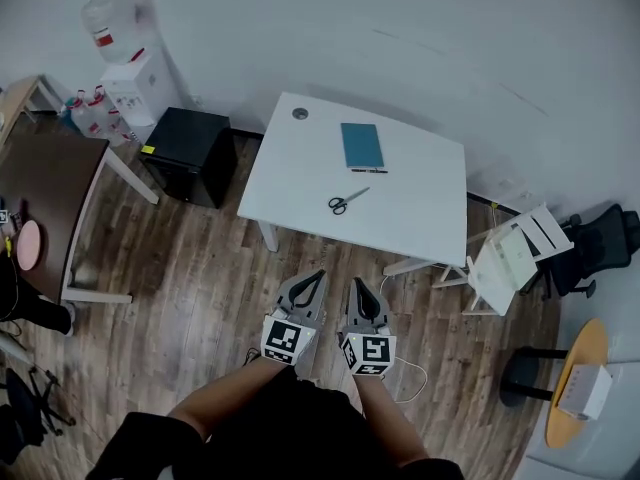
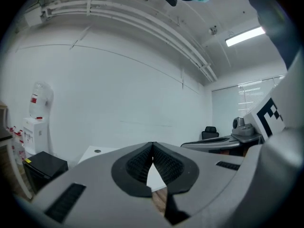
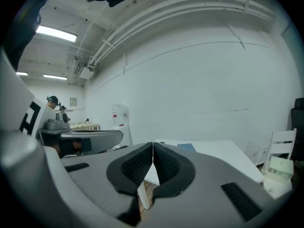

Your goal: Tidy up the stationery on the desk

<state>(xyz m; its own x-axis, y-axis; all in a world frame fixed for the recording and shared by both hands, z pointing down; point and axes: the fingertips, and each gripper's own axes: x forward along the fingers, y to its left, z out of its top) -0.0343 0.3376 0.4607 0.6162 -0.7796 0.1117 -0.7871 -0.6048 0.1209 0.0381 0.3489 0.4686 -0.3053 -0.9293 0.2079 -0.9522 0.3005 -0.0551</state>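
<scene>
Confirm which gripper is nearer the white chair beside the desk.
Right. The right gripper is above the floor, to the left of the white chair. The left gripper is on its far side, farther from the chair.

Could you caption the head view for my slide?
Left claw and right claw, both shut, before white desk with scissors and blue notebook.

I hold my left gripper point(image 1: 309, 285) and right gripper point(image 1: 361, 293) side by side before me, forearms extended, both with jaws closed and empty
</scene>
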